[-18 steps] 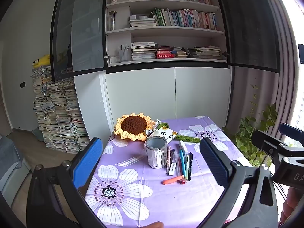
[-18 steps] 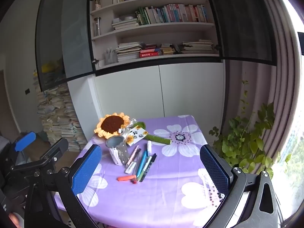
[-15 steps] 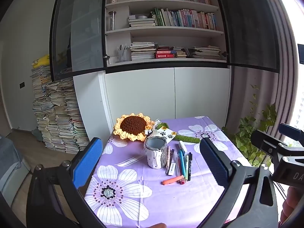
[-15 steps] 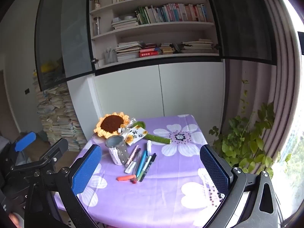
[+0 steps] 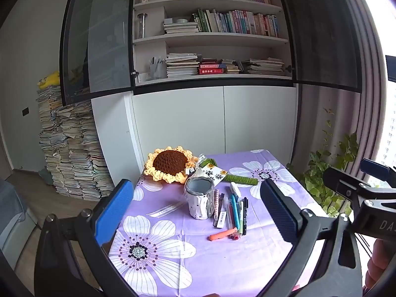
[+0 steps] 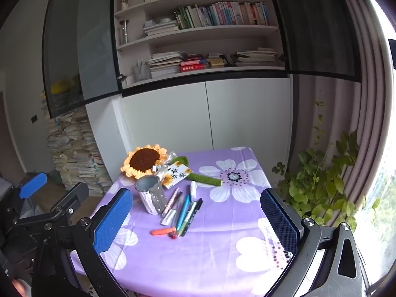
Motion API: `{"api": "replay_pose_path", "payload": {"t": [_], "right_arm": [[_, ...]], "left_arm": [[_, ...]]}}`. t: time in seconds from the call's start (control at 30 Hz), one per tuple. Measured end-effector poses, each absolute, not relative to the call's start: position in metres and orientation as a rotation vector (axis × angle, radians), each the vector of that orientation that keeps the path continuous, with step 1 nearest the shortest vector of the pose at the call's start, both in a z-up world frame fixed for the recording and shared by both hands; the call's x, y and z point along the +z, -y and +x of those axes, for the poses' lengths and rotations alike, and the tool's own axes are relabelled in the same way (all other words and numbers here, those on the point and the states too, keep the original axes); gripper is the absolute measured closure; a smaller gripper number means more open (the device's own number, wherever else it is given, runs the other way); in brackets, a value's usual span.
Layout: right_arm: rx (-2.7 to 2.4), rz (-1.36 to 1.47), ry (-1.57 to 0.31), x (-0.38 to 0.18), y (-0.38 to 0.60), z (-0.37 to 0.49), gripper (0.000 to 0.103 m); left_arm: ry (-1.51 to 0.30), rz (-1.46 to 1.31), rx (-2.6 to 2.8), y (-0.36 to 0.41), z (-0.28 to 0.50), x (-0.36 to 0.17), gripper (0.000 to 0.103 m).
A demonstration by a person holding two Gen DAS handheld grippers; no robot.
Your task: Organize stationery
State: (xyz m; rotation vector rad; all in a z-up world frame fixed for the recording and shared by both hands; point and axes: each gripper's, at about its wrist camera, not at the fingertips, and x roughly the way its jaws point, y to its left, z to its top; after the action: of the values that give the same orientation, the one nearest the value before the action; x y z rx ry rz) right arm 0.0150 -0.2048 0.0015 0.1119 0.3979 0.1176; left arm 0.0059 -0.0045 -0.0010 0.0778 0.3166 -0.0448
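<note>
A grey and white pen holder [image 5: 200,199] [image 6: 151,196] stands upright on the purple flowered tablecloth [image 5: 173,267] [image 6: 222,259]. To its right lie several pens [image 5: 232,210] [image 6: 184,211] side by side, with an orange marker [image 5: 222,234] [image 6: 163,231] crosswise at their near end. A clear ruler [image 5: 165,210] lies left of the holder. My left gripper [image 5: 196,210] is open, well short of the items, with nothing between its fingers. My right gripper [image 6: 195,221] is open too and holds nothing.
A crocheted sunflower [image 5: 170,164] [image 6: 143,160] with a green stem [image 5: 238,179] [image 6: 205,179] and a tag lies behind the holder. White cabinets and bookshelves stand behind the table. Stacked papers [image 5: 71,148] fill the left; a leafy plant [image 6: 319,185] grows at the right.
</note>
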Motion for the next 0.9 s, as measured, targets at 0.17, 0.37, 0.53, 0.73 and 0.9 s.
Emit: {"api": "replay_pose_path", "payload": {"t": [0.17, 0.37, 0.53, 0.73, 0.9], "right_arm": [[0.113, 0.109, -0.399, 0.0039, 0.2041, 0.0145, 0.000], [0.118, 0.114, -0.401, -0.0010, 0.2044, 0.0169, 0.000], [0.120, 0.108, -0.391, -0.0011, 0.2047, 0.0170, 0.000], [0.119, 0.109, -0.400, -0.0021, 0.2048, 0.0181, 0.000], [0.122, 0.111, -0.401, -0.0025, 0.2048, 0.0188, 0.000]], "left_arm": [[-0.317, 0.077, -0.047, 0.0037, 0.0075, -0.0041, 0.001], [-0.316, 0.080, -0.051, 0.0042, 0.0063, -0.0044, 0.001], [-0.319, 0.083, -0.051, 0.0047, 0.0072, -0.0048, 0.001], [-0.323, 0.085, -0.049, 0.0047, 0.0085, -0.0067, 0.001], [-0.326, 0.091, -0.045, 0.0043, 0.0118, -0.0077, 0.001]]}}
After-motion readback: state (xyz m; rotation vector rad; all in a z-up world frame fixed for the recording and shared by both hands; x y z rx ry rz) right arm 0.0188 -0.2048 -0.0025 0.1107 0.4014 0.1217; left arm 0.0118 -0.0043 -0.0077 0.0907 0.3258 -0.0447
